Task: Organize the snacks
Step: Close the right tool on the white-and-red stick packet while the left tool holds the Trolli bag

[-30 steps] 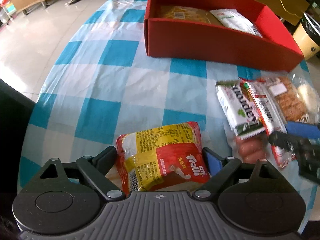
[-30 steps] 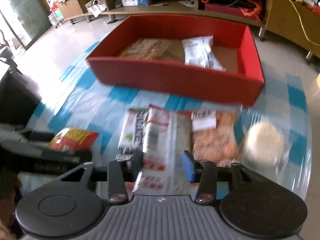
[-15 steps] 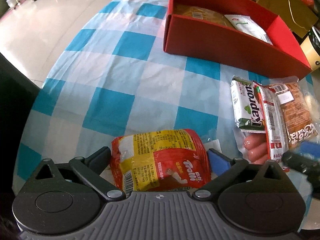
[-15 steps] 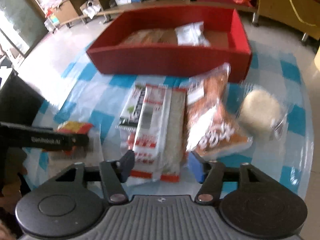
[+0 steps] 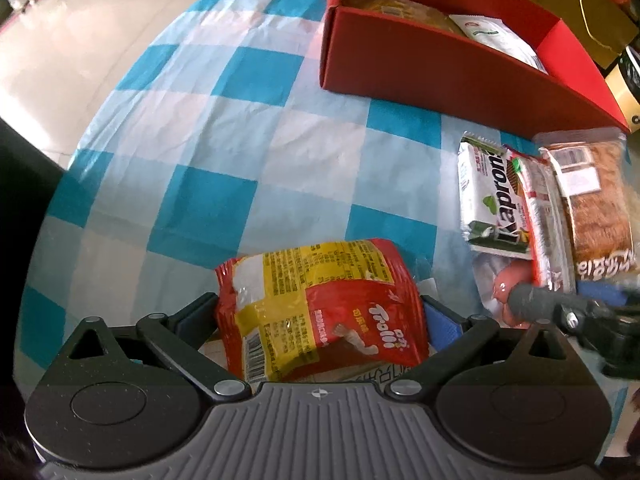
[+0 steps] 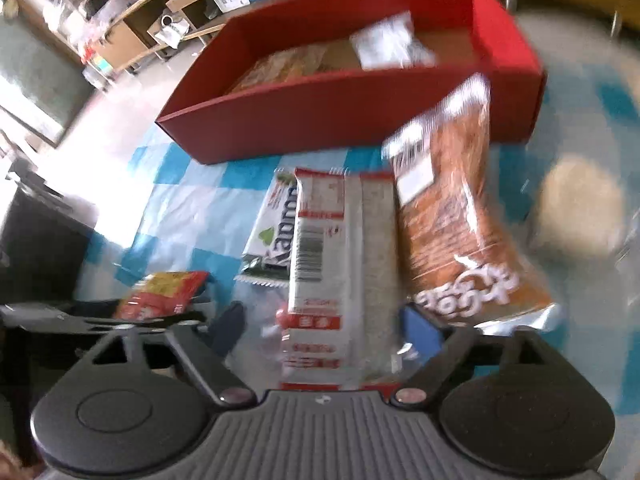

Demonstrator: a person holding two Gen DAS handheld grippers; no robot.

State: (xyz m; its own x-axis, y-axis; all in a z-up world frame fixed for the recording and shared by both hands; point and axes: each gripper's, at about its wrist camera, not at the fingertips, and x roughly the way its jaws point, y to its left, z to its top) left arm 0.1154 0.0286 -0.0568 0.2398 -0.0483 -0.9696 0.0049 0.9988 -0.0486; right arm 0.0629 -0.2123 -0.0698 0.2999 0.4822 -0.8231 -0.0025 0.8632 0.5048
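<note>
Straddling the red-and-yellow Trolli bag [image 5: 320, 312] with my left gripper [image 5: 320, 316] spread wide, and the long sausage packet [image 6: 340, 280] with my right gripper [image 6: 320, 328], whose jaws had just been opening, I judged both needed centring before squeezing toward the red box [image 5: 460, 76].

A box [image 5: 460, 76] is sitting at the far side of the table [image 5: 224, 128], and two packets are lying inside it. In front of the box, a wafer pack [image 5: 486, 196], a long sausage pack [image 6: 340, 264], a bread bag [image 6: 452, 216] and a round bun [image 6: 576, 208] are lying side by side, from left to right. The sausage pack is partly lying over the wafer pack. Well apart to the left, near the front edge, a candy bag [image 5: 324, 308] is lying between the fingers of the left gripper [image 5: 320, 316].
</note>
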